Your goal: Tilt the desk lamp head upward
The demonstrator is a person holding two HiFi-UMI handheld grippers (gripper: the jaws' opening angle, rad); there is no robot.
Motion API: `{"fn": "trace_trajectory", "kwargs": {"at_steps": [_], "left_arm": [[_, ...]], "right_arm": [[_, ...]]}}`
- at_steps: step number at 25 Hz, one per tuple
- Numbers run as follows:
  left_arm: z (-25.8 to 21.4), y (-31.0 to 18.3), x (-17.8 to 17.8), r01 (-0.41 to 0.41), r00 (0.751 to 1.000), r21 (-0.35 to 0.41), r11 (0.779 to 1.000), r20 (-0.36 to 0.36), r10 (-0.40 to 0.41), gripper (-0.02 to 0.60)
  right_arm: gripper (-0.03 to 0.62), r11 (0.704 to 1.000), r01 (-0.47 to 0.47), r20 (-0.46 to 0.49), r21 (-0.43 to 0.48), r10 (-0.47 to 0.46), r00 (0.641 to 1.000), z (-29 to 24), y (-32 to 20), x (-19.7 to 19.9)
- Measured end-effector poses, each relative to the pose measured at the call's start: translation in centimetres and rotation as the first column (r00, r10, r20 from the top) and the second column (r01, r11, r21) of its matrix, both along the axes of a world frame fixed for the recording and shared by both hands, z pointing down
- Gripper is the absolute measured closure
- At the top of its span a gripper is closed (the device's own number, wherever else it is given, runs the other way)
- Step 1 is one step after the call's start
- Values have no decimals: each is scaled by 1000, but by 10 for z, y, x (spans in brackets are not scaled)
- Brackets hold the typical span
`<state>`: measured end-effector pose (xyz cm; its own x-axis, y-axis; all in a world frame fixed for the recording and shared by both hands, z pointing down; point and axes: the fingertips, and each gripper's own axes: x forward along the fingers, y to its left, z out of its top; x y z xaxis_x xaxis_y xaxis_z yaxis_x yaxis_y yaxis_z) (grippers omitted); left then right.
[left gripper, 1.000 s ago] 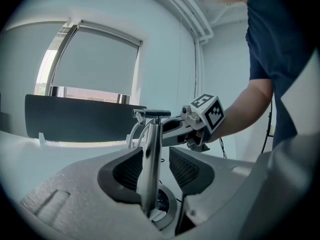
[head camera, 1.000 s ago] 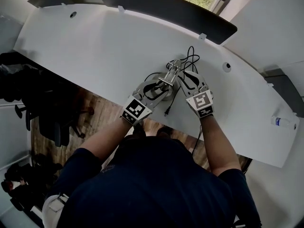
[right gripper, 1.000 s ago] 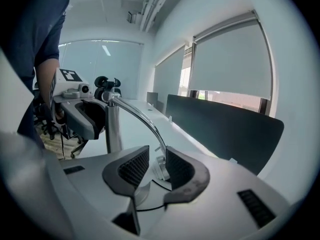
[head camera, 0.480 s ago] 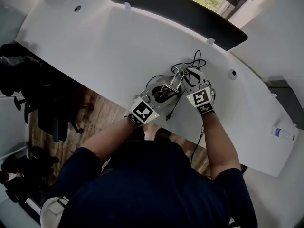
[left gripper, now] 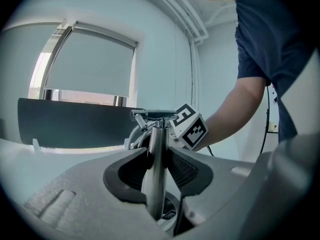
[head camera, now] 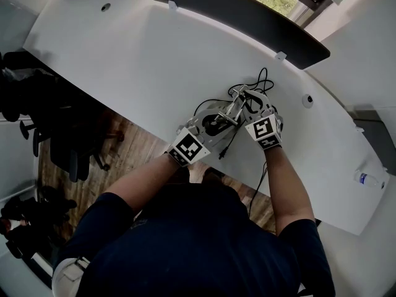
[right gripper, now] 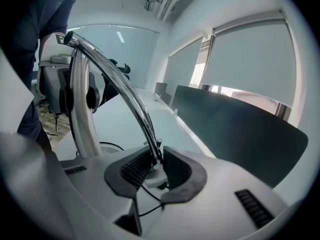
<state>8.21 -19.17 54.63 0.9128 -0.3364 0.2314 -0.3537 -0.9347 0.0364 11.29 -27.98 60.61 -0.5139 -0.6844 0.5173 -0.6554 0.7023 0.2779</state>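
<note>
The desk lamp (head camera: 228, 113) is chrome, with a round dark base near the white desk's front edge. My left gripper (head camera: 213, 124) reaches in from the left. In the left gripper view its jaws (left gripper: 156, 166) are closing and the pads sit against both sides of the upright chrome post (left gripper: 154, 149). My right gripper (head camera: 245, 99) comes from the right at the lamp's top. In the right gripper view its jaws (right gripper: 156, 163) are closing on the thin curved chrome arm (right gripper: 125, 89), just above a small white piece. The post (right gripper: 80, 114) stands behind it.
The lamp's black cable (head camera: 257, 82) loops behind it and its plug (head camera: 221, 155) lies by the desk edge (head camera: 136, 122). A dark partition (head camera: 247, 17) runs along the desk's far side. A small bottle (head camera: 366, 179) stands far right. Office chairs (head camera: 62, 147) stand on the floor at left.
Both grippers have stayed at the lamp. The right gripper has drawn in closer round the curved arm, and the left has tightened on the post. The head view has shifted slightly.
</note>
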Motion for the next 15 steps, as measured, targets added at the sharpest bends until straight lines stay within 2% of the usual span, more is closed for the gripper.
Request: {"fn": "trace_trajectory", "kwargs": {"at_steps": [7, 10, 12, 15], "left_arm": [[1, 1, -1, 0, 1000, -8, 1000, -3, 0, 452], [2, 1, -1, 5, 1000, -13, 1000, 0, -5, 451], [2, 1, -1, 10, 1000, -15, 1000, -5, -10, 451], [2, 0, -2, 13, 1000, -10, 1000, -8, -13, 451]], "right_arm": [[519, 999, 1, -42, 33, 0, 999, -12, -9, 6], [519, 995, -19, -75, 95, 26, 997, -30, -19, 14], [519, 987, -11, -135, 162, 33, 990, -48, -28, 18], [523, 973, 52, -254, 226, 8, 967, -60, -32, 19]]}}
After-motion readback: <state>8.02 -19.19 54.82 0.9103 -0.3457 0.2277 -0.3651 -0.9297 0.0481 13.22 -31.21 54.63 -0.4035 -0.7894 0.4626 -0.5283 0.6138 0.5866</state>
